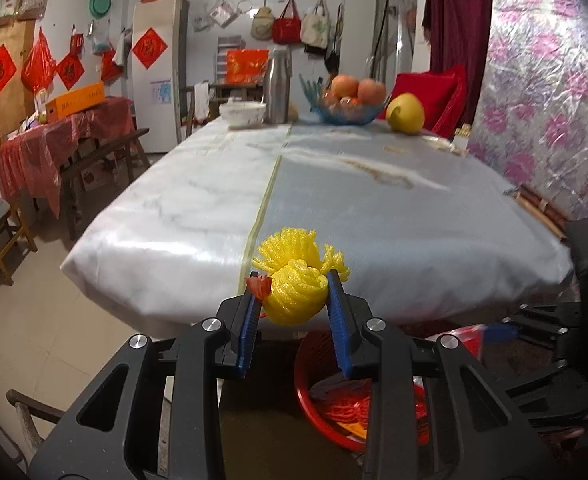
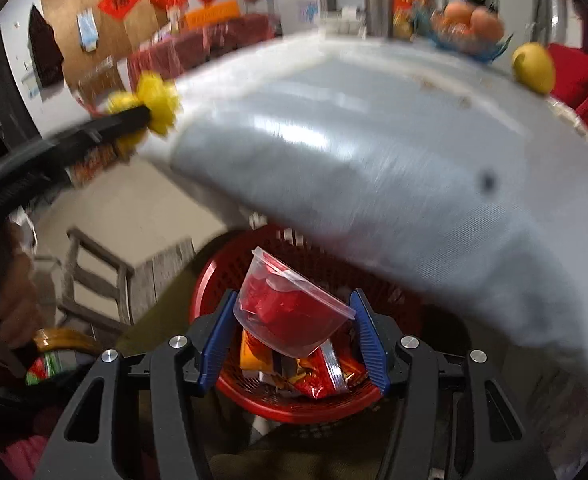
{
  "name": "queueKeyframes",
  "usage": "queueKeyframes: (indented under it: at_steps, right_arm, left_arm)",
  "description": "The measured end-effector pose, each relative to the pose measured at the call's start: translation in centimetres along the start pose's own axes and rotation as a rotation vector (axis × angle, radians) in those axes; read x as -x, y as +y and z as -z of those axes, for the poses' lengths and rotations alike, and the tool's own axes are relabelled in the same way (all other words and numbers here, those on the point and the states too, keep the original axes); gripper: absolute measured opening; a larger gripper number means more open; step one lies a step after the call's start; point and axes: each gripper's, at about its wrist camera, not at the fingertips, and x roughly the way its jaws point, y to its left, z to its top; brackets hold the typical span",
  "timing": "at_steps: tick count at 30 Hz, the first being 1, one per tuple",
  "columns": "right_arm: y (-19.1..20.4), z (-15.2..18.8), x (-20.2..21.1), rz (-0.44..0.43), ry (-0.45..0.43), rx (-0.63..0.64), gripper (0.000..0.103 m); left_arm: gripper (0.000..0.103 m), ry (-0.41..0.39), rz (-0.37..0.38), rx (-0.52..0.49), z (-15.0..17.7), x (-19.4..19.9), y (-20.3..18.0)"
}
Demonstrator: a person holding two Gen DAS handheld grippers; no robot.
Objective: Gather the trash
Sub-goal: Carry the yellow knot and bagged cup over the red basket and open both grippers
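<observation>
Above red basket (image 2: 230,280): right gripper (image 2: 292,334) clamps plastic bowl (image 2: 290,316).

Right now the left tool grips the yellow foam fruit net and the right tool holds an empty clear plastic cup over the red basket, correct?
Not quite: the clear plastic cup in the right tool is not empty; it has crumpled red material inside, as the right wrist view shows. The left tool does grip the yellow foam fruit net, and the red basket sits below the cup.
</observation>
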Motion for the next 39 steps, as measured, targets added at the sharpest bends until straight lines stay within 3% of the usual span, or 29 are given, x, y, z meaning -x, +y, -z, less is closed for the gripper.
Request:
queueKeyframes:
  at_steps: [3,6,15,21,24,29,30,31,33,37,39]
  right_arm:
    - [0.3,0.3,-2.4,0.030,0.052,0.027,0.061]
    - [0.5,0.2,-2.0,0.042,0.025,0.043,0.063]
    - [-1.2,-0.6,4.9,0.057,-0.150,-0.013,0.064]
    - [-3.0,-0.2,10.2,0.059,-0.268,-0.066,0.064]
    - [-4.5,0.5,12.0,0.049,-0.308,-0.107,0.064]
    - [-6.2,2.1,11.5,0.048,-0.298,-0.151,0.064]
    - [-6.5,2.3,11.2,0.046,-0.292,-0.159,0.064]
    - [-7.0,2.6,10.9,0.041,-0.283,-0.171,0.064]
    - [-7.2,2.7,9.9,0.031,-0.268,-0.184,0.064]
    - [-7.4,3.3,8.2,-0.001,-0.225,-0.197,0.064]
    - [-6.9,3.5,7.4,-0.005,-0.207,-0.196,0.064]
  left_arm:
    - [0.033,0.033,0.001,0.008,0.6,-1.0,0.3]
    - [0.033,0.051,0.002,0.014,1.0,-1.5,0.7]
    - [0.033,0.049,0.021,-0.014,1.1,-0.7,-0.1]
    - [0.033,0.072,0.112,-0.060,1.2,-0.2,-2.0]
    - [0.034,0.115,0.162,-0.093,1.6,-1.1,-3.7]
    - [0.036,0.233,0.215,-0.136,3.5,-4.8,-6.0]
    - [0.046,0.254,0.220,-0.140,3.8,-5.5,-6.3]
    - [0.065,0.286,0.218,-0.138,4.3,-6.6,-6.5]
    - [0.081,0.311,0.175,-0.127,4.9,-7.7,-6.5]
    - [0.083,0.320,0.164,-0.118,4.9,-7.5,-5.8]
    - [0.088,0.290,0.112,-0.131,4.5,-6.4,-5.3]
